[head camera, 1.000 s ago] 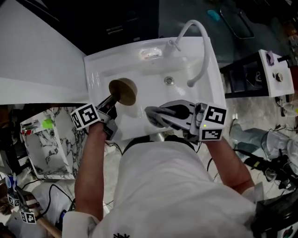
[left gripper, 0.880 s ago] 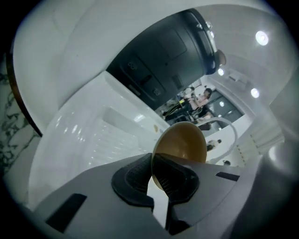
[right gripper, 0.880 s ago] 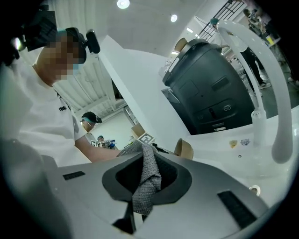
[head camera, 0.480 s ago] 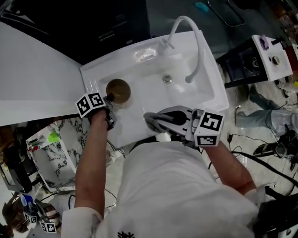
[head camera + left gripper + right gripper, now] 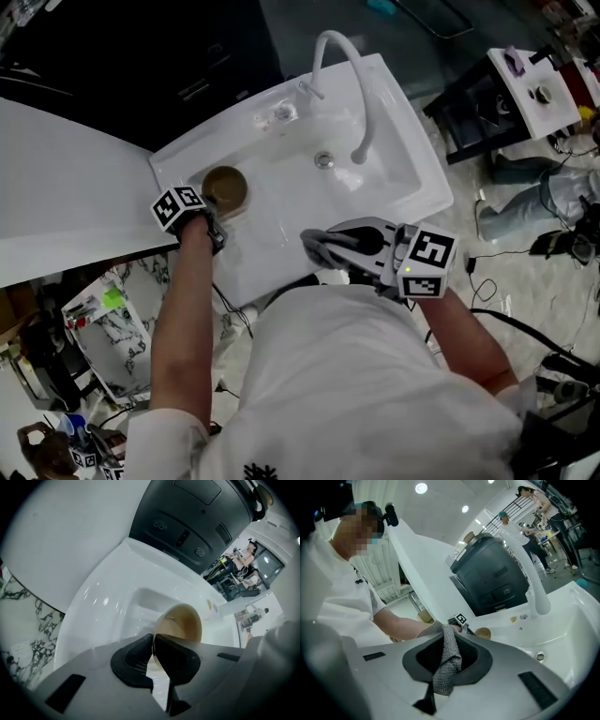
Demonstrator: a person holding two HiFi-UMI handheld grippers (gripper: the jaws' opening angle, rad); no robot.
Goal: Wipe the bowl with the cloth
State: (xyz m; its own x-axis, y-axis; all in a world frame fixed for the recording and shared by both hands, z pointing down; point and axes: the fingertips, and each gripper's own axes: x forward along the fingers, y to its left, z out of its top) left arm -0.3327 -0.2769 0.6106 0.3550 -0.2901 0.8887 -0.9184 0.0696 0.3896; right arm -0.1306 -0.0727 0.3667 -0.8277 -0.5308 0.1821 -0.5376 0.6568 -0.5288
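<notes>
Between the jaws of your left gripper (image 5: 153,641), pinched nearly shut on the bowl (image 5: 183,623) rim, hold firm; swing your right gripper (image 5: 447,645), clamped on the cloth (image 5: 449,663), into the hollow ahead.

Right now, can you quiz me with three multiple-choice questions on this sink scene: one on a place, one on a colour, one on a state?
1. Where is the bowl?
A on the floor
B at the left end of the white sink
C under the spout

2. What colour is the cloth?
A grey
B red
C yellow

3. How is the left gripper?
A open and empty
B shut on the cloth
C shut on the bowl's rim

Answers:
1 B, the head view shows the brown bowl at the sink's left end.
2 A, the right gripper pinches a grey woven cloth.
3 C, the left gripper view shows its jaws closed on the rim.
</notes>
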